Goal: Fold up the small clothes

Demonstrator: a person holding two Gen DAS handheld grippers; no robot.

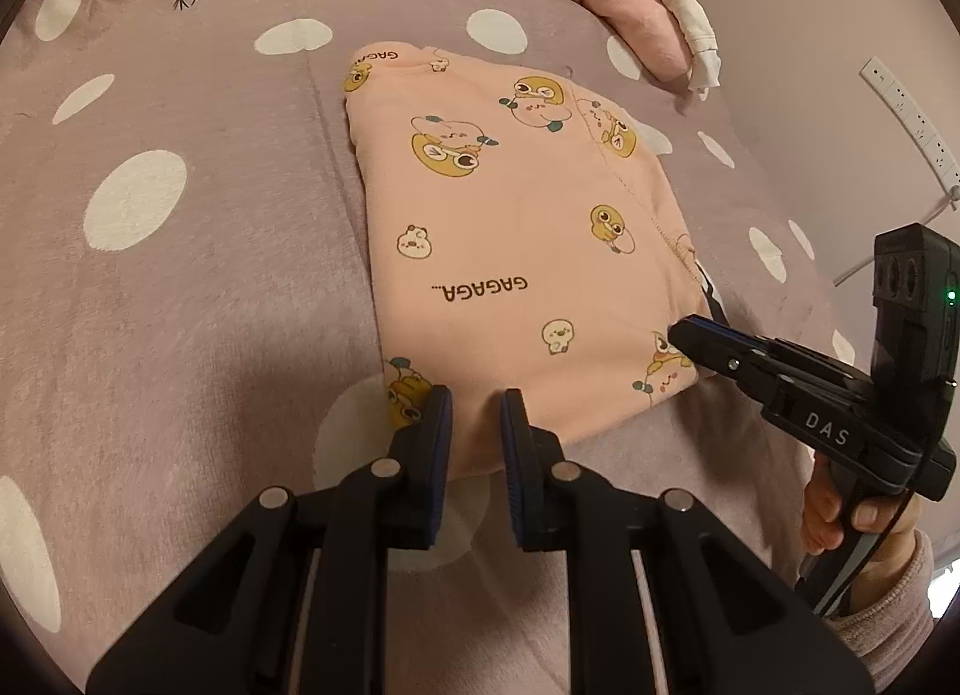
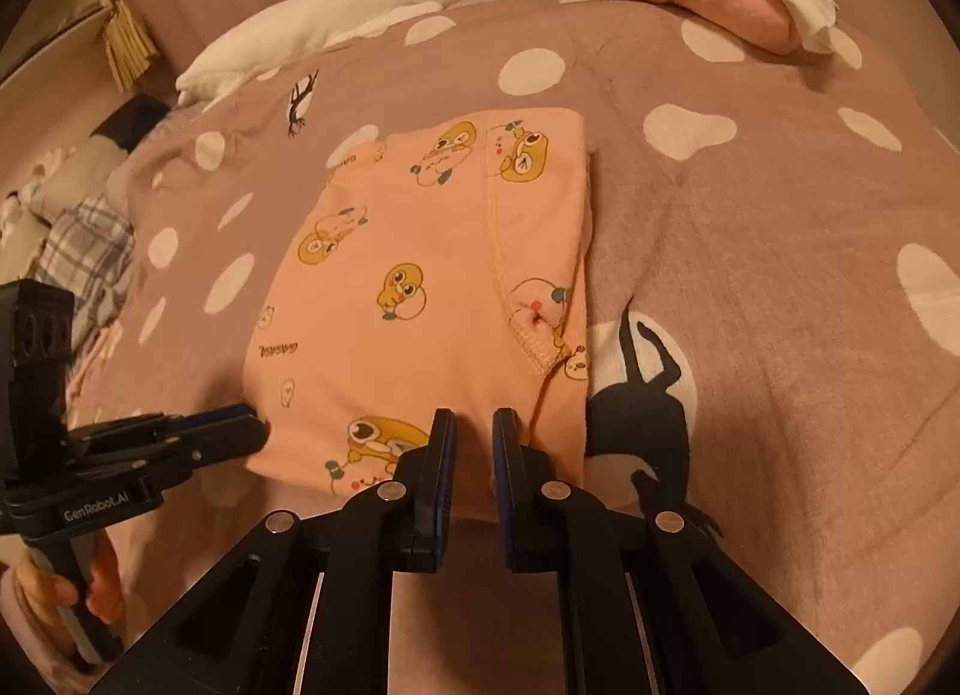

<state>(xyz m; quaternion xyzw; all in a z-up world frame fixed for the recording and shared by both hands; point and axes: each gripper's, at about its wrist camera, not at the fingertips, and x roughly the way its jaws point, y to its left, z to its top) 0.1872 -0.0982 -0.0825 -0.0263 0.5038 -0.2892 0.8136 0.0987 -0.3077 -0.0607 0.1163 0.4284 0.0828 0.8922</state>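
Peach cotton baby clothes with yellow duck pictures (image 1: 516,251) lie folded flat on the purple blanket with white dots (image 1: 180,275). If a claw pulls the near edge, the neat fold could slide open. The left claw (image 1: 474,413) is at the near edge. The right claw (image 2: 474,431) is at the near corner. Both claws are almost closed and hold nothing.

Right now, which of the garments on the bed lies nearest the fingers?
The peach cartoon-print garment, folded flat under both grippers; the pink-and-white pile sits far behind.
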